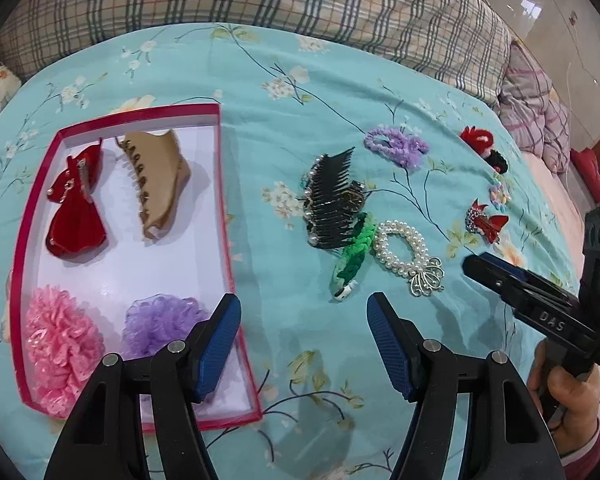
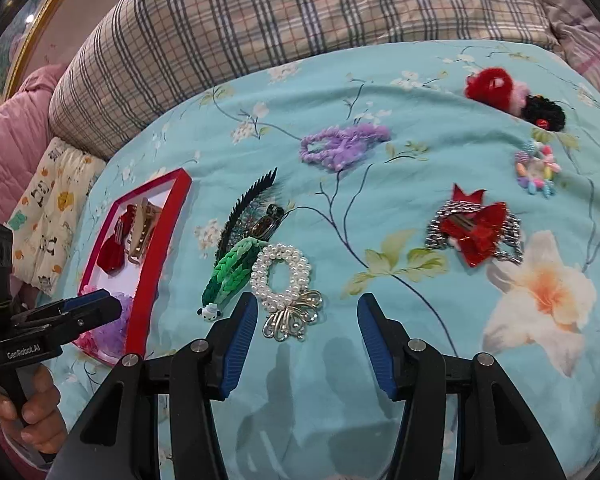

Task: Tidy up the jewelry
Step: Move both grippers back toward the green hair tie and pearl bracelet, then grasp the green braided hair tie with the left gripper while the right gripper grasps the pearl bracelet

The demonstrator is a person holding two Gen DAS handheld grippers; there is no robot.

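A red-rimmed box [image 1: 140, 118] with a white floor holds a red bow clip [image 1: 76, 216], a beige claw clip [image 1: 160, 184], a pink scrunchie [image 1: 62, 344] and a purple scrunchie [image 1: 160, 326]. Right of it on the bedspread lie a black comb [image 1: 332, 200], a green braided band [image 1: 354, 250] and a pearl bracelet [image 1: 404, 248]. My left gripper [image 1: 304, 320] hangs open over the box's right rim and bare cloth. My right gripper [image 2: 306, 320] is open just below the pearl bracelet [image 2: 280, 276], holding nothing. Each gripper shows in the other's view, the right gripper [image 1: 484, 270] and the left gripper [image 2: 108, 304].
Further out on the teal floral bedspread [image 2: 380, 184] lie a purple scrunchie [image 2: 340, 146], a red bow clip with chain [image 2: 476, 232], a pastel bead bracelet [image 2: 536, 172] and a red and black pom piece [image 2: 512, 96]. A plaid pillow [image 2: 260, 20] borders the far side. A hand [image 2: 32, 420] grips the left tool.
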